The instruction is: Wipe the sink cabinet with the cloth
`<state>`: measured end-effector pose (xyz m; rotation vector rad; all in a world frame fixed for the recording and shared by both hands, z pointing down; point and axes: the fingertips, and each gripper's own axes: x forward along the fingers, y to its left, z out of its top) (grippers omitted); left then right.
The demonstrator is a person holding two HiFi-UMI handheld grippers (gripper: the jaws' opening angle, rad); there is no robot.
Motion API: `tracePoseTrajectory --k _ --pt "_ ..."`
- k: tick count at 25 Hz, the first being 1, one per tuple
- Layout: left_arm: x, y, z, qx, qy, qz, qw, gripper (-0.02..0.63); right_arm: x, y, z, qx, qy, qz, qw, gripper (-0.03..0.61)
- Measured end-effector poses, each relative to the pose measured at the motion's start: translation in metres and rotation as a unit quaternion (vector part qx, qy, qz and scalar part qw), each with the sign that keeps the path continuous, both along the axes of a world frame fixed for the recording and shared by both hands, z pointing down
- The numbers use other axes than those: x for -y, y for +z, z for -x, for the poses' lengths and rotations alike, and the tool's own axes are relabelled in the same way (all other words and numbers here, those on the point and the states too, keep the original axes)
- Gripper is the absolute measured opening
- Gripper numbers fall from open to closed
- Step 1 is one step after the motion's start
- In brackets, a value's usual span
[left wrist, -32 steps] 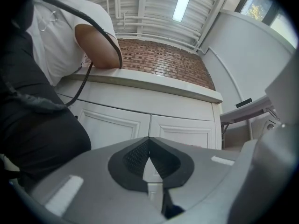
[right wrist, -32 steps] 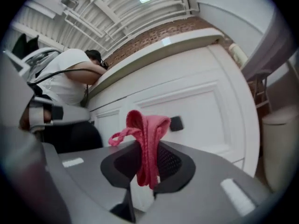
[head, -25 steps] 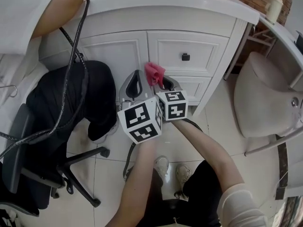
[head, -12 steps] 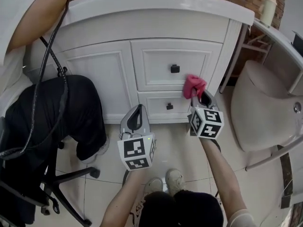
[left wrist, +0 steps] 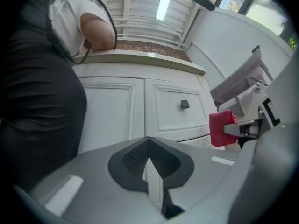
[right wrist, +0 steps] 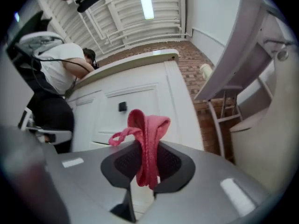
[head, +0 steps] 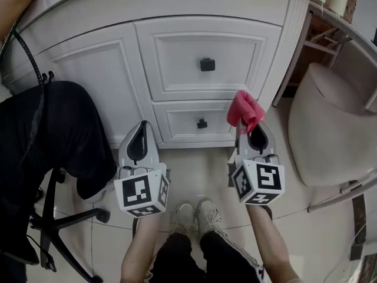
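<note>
The white sink cabinet [head: 100,69] fills the top of the head view, with a door at the left and two drawers with black knobs [head: 207,64]. A pink-red cloth [head: 244,111] is pinched in my right gripper [head: 248,127], held just in front of the cabinet's right edge beside the lower drawer; whether it touches is unclear. In the right gripper view the cloth [right wrist: 148,125] loops up out of the shut jaws. My left gripper [head: 141,128] hangs lower left, shut and empty, short of the cabinet base. The left gripper view shows its jaws closed on nothing, with the cloth [left wrist: 220,127] off to the right.
A person in black trousers [head: 47,134] sits on a wheeled office chair [head: 59,217] at the left, close to the cabinet door. A pale rounded seat [head: 330,122] stands at the right. My shoes [head: 194,214] rest on the tiled floor [head: 200,167] between the grippers.
Both grippers have spread apart and dropped lower: the right one carried the cloth from the cabinet's middle to its right side, the left moved left. The head view has tilted down.
</note>
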<state>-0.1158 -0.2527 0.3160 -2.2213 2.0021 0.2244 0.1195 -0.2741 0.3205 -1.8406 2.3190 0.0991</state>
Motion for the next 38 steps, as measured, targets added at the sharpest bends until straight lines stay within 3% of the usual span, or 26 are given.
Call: tracePoseTrajectory --k 2,5,7,9,13,18,24,27,29,32,35,38 --pt "0.003 0.006 0.019 -0.005 -0.017 -0.001 0.9998 0.012 0.001 0.021 0.069 0.013 -0.092 0.012 0.996 0.061" --pt "0.007 0.016 0.036 -0.005 -0.027 0.004 0.9996 0.012 0.011 0.052 0.163 -0.034 -0.196 0.029 0.980 0.063" --pt "0.010 0.019 0.038 -0.003 -0.024 0.005 0.9997 0.012 0.028 0.064 0.198 -0.060 -0.214 0.042 0.974 0.063" --pt "0.013 0.023 0.034 0.002 -0.016 0.009 0.9998 0.012 0.042 0.069 0.202 -0.069 -0.199 0.048 0.976 0.063" --pt "0.017 0.030 0.021 0.006 0.004 0.012 0.9999 0.012 0.049 0.068 0.145 -0.077 -0.123 0.042 0.989 0.063" --pt "0.023 0.042 -0.003 0.004 0.028 0.023 0.9993 0.012 0.051 0.059 0.035 -0.024 -0.016 0.040 0.999 0.063" --pt "0.031 0.044 -0.029 0.018 0.054 0.014 0.9983 0.012 0.055 0.061 -0.087 -0.032 0.098 0.053 0.993 0.063" --pt "0.032 0.045 -0.032 0.016 0.054 0.011 0.9983 0.012 0.049 0.062 -0.119 -0.010 0.130 0.062 0.990 0.061" --pt "0.028 0.046 -0.022 0.011 0.043 0.008 0.9990 0.012 0.033 0.055 -0.095 0.007 0.098 0.047 0.994 0.061" --pt "0.018 0.050 0.009 0.001 0.006 0.009 0.9999 0.012 0.006 0.056 0.005 0.033 -0.032 0.034 0.998 0.061" --pt "0.013 0.059 0.040 -0.002 -0.023 0.012 0.9997 0.012 -0.007 0.101 0.119 0.005 -0.172 0.070 0.983 0.061" --pt "0.009 0.065 0.067 0.009 -0.044 0.021 0.9988 0.012 -0.004 0.156 0.199 -0.056 -0.246 0.097 0.963 0.062"
